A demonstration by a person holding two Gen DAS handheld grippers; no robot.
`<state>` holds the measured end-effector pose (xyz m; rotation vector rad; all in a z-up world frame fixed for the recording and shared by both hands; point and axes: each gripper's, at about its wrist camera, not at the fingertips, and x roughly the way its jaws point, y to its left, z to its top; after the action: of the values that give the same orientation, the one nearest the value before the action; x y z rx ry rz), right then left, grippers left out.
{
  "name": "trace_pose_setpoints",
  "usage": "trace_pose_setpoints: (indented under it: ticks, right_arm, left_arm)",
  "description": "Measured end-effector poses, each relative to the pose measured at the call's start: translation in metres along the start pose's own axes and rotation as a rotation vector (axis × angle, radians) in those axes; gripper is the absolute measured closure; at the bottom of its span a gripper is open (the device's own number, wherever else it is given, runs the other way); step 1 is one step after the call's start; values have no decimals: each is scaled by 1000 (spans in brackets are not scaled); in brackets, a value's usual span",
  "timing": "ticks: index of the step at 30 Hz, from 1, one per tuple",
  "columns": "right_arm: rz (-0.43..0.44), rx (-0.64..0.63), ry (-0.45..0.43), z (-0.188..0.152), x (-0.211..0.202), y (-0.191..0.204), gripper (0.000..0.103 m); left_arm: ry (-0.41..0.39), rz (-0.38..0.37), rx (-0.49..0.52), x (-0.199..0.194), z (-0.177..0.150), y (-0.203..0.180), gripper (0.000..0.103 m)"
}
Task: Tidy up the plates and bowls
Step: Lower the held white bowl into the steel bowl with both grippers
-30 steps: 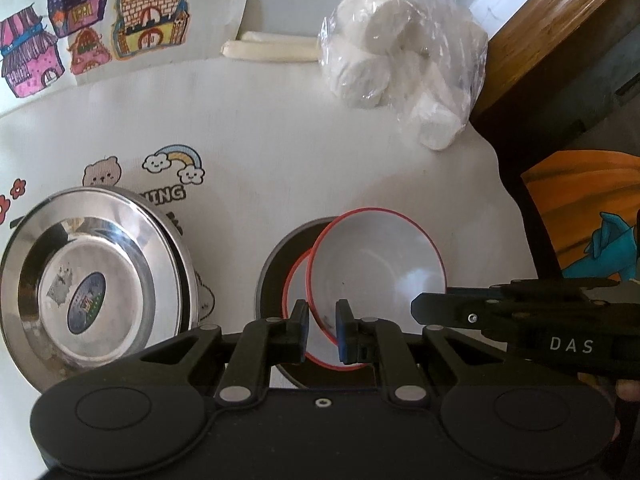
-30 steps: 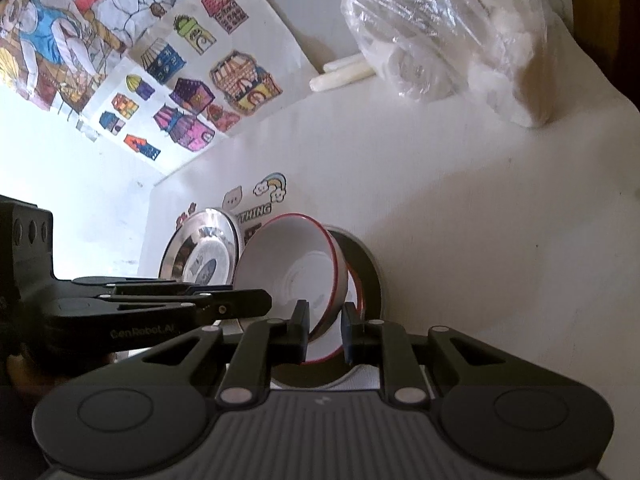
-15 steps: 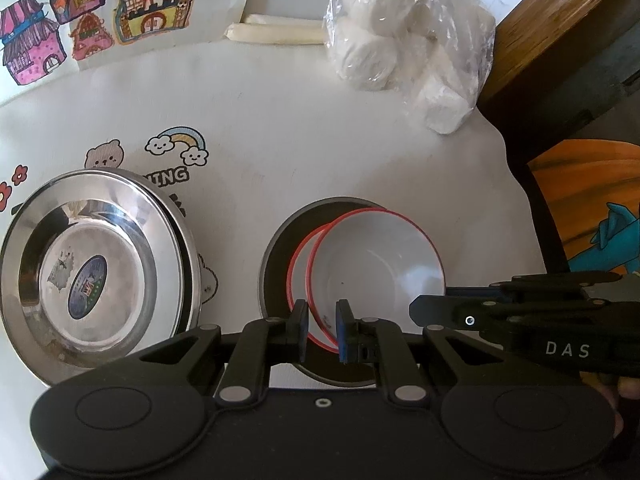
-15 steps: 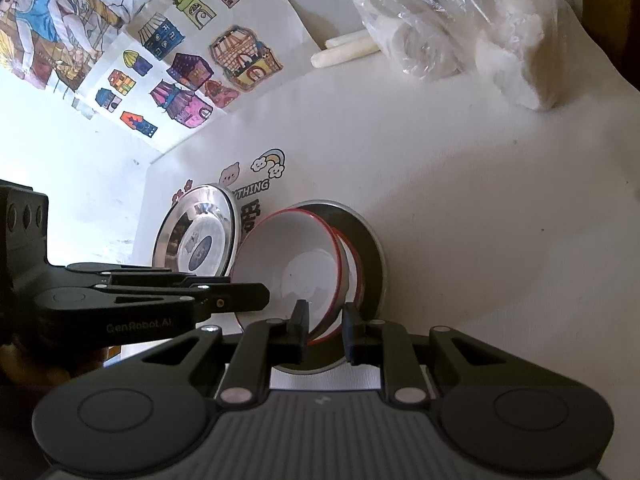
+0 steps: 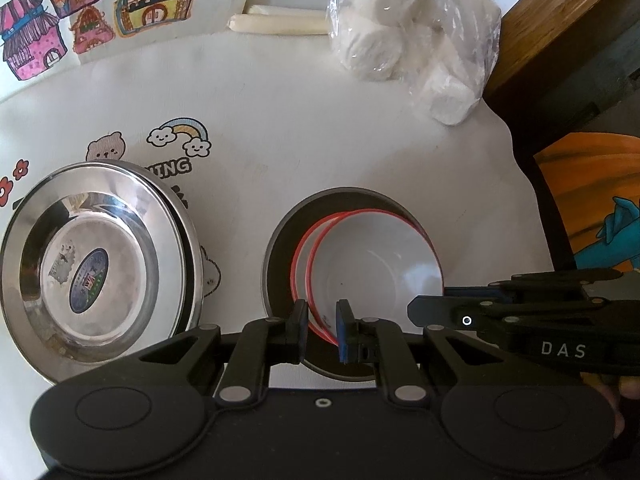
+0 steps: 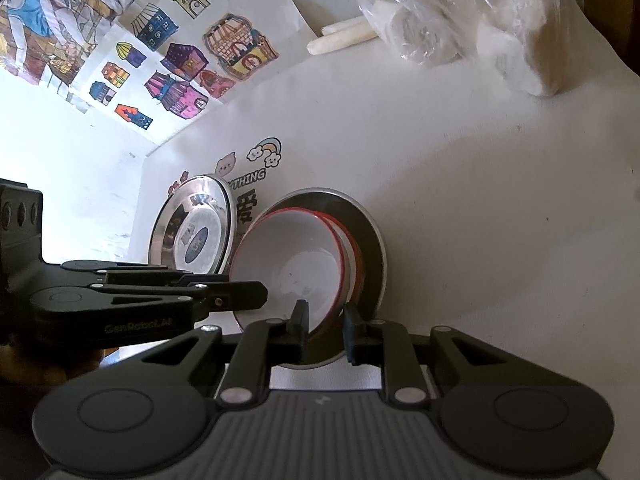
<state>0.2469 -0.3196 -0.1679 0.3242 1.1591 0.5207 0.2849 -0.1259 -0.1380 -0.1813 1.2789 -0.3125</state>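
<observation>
A white bowl with a red rim (image 5: 376, 276) rests almost level inside a second red-rimmed bowl (image 5: 298, 268), which sits in a dark steel dish (image 5: 278, 240). My left gripper (image 5: 322, 322) is shut on the top bowl's near rim. The right gripper's fingertips (image 5: 424, 310) come in from the right at the same bowl. In the right wrist view my right gripper (image 6: 325, 320) is shut on the near rim of the white bowl (image 6: 296, 268), with the lower bowl (image 6: 354, 246) and steel dish (image 6: 376, 248) behind. A stack of steel plates (image 5: 96, 268) lies to the left.
A clear bag of white rolls (image 5: 412, 40) and two white sticks (image 5: 280, 24) lie at the back of the white tablecloth. A sheet of coloured house drawings (image 5: 92, 12) covers the back left. The table edge (image 5: 520, 168) drops off at the right beside orange cloth (image 5: 592, 192).
The held white bowl has come down from a tilt and now lies nearly level in the lower bowl. Both grippers stayed on its rim.
</observation>
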Motion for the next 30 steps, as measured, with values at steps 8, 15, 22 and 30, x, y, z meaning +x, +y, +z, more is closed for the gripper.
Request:
trace_pose_setpoints:
  ticks: [8, 15, 22, 30]
  right_arm:
    - [0, -4, 8, 1, 3, 0, 81]
    - [1, -7, 11, 2, 3, 2, 81]
    - [-14, -28, 10, 2, 4, 6, 77]
    - [-20, -40, 10, 2, 4, 7, 76]
  left_arm:
    - [3, 6, -2, 1, 1, 0, 88]
    - [8, 14, -1, 1, 2, 1, 87]
    - [9, 17, 1, 2, 2, 0, 85]
    - [9, 18, 5, 3, 2, -1, 82]
